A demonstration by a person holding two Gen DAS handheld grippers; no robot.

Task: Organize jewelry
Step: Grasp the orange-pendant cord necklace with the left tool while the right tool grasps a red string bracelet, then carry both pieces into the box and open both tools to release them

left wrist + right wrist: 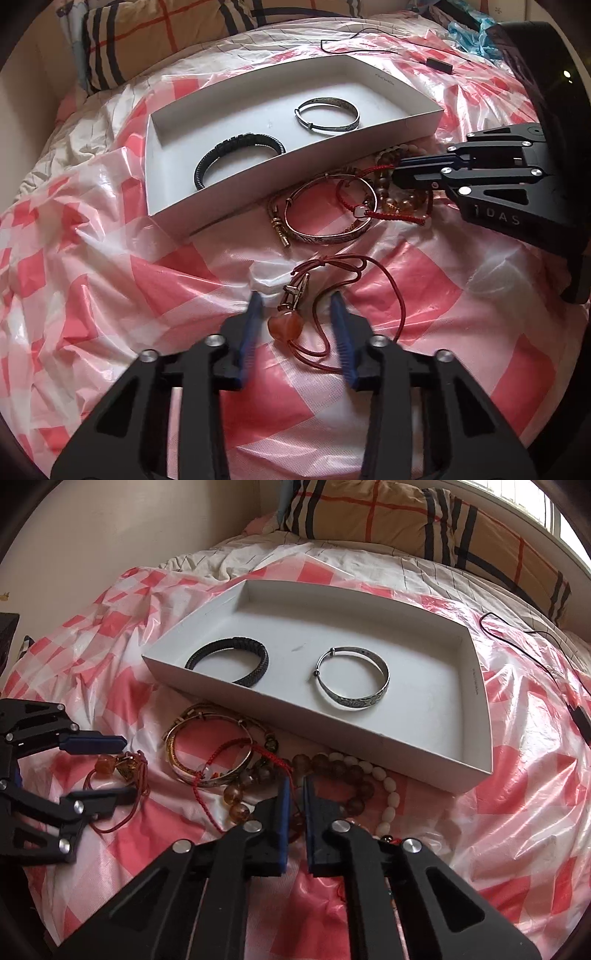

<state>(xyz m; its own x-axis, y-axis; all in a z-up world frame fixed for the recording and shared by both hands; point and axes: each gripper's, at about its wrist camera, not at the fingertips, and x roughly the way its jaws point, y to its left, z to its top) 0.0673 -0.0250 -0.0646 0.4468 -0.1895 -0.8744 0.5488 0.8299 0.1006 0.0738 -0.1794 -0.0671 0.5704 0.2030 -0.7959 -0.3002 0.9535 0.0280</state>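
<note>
A white box lid (pixel 406 123) (pixel 476 760) on the bed holds a black braided bracelet (pixel 240 157) (pixel 258 664) and a silver bangle (pixel 343 123) (pixel 369 698). A heap of loose jewelry lies in front of it: a gold bangle (pixel 332 236) (pixel 177 764), a red string bracelet (pixel 384 214) and brown and white beads (pixel 354 768). My left gripper (pixel 295 299) (pixel 103 768) is open, its fingers either side of a red cord necklace with an orange pendant (pixel 286 325) (pixel 105 766). My right gripper (pixel 294 781) (pixel 399 175) is nearly shut on the red string bracelet (pixel 291 771) in the heap.
A pink-and-white checked plastic sheet (pixel 110 277) (pixel 517 812) covers the bed. A plaid pillow (pixel 406 513) (pixel 166 33) lies behind the box. A black cable with a small box (pixel 580 716) (pixel 439 64) lies at the right.
</note>
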